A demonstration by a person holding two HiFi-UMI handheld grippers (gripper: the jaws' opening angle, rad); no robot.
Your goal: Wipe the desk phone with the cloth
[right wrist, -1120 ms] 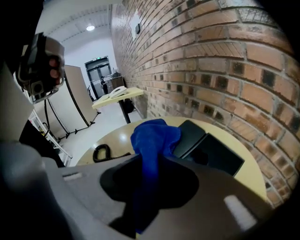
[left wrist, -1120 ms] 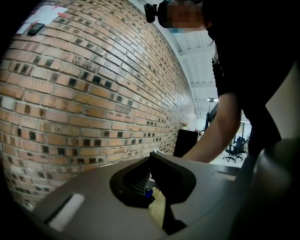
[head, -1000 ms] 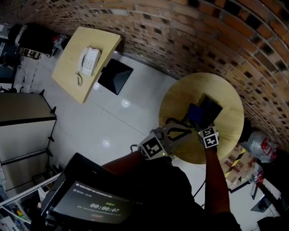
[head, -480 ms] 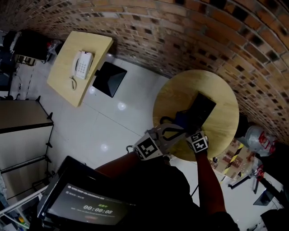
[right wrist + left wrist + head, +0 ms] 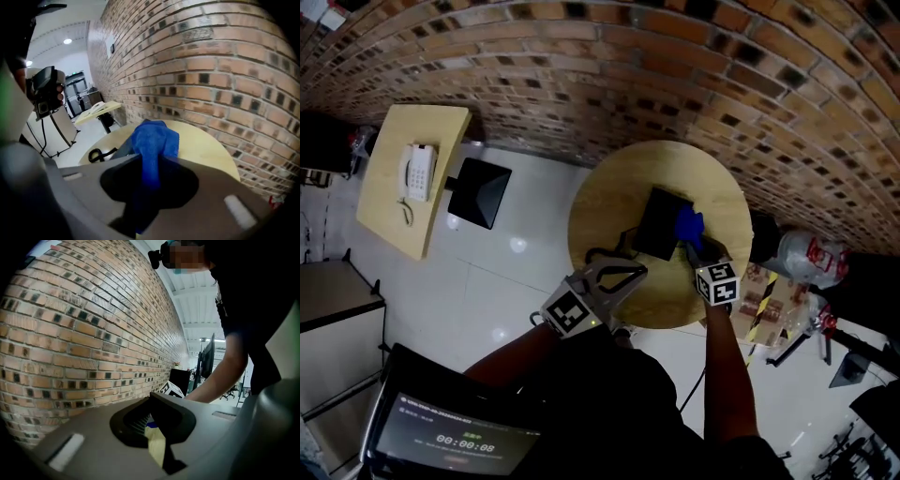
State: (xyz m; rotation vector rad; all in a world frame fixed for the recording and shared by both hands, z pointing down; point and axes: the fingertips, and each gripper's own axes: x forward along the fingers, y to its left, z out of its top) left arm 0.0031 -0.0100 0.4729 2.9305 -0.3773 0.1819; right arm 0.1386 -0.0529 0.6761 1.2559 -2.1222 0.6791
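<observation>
Blue cloth (image 5: 153, 138) pinched in right hand-held gripper (image 5: 150, 169) beside desk phone (image 5: 656, 223).

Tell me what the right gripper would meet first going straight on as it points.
The right gripper, shut on the blue cloth, would likely meet the black desk phone or the round table beside it; depth unclear.

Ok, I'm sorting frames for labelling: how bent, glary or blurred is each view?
Head view: the brick wall bows strongly, lamp glints dot the floor. Left gripper view: bricks bulge likewise, left corners go black. Right gripper view: the cloth is fairly sharp, foreground soft.
</observation>
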